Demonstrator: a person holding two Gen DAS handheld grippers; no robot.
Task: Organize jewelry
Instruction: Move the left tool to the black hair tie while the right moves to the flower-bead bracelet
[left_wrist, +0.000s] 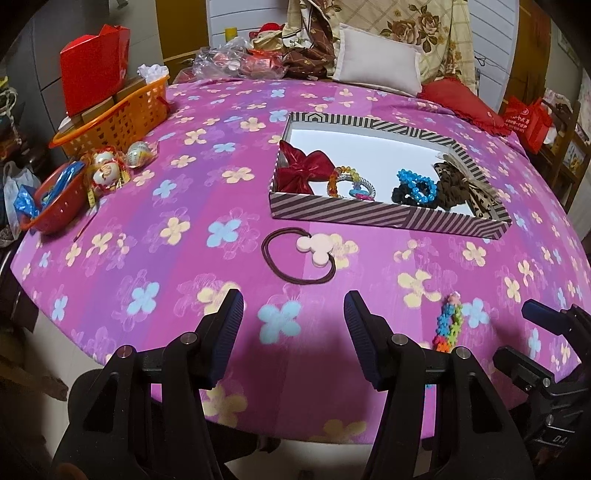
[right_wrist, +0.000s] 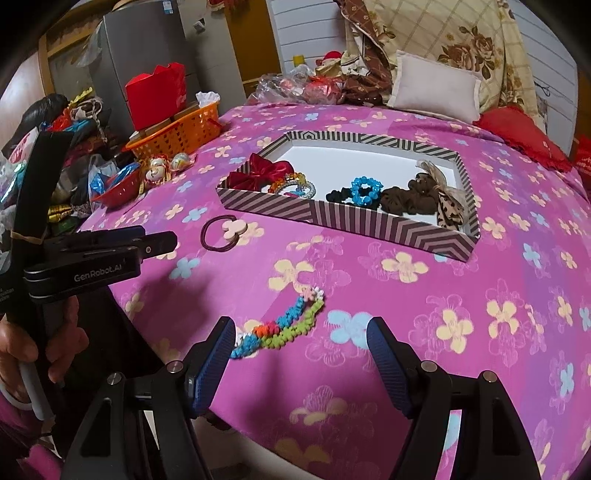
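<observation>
- Left gripper (left_wrist: 293, 306): jaws stood wide apart, nothing between them, only the floral bedcover (left_wrist: 147, 206) below.
- Right gripper (right_wrist: 301, 334): jaws also spread and empty; the left finger's (right_wrist: 218, 350) pad was just beside the end of the multicolour beaded bracelet (right_wrist: 284, 325); contact unclear.
- That bracelet lay flat on the cover, near the bed's front edge, well short of the box.
- Brown hair tie with a pink mouse-head charm (left_wrist: 317, 249) lay on the cover just in front of the striped box (left_wrist: 388, 216), beyond the left gripper's tips.
- Box interior held a red bow (left_wrist: 303, 168) at the left, bead bangles (left_wrist: 351, 182) beside it, a blue bead bracelet (left_wrist: 415, 184) on a black scrunchie, and a brown scrunchie (right_wrist: 406, 199) with a leopard-print bow at the right.
- Orange basket (left_wrist: 122, 118) and a red bowl (left_wrist: 55, 206) sat at the bed's left edge.
- In the right view, a hand (right_wrist: 33, 343) gripped the left tool's handle.
</observation>
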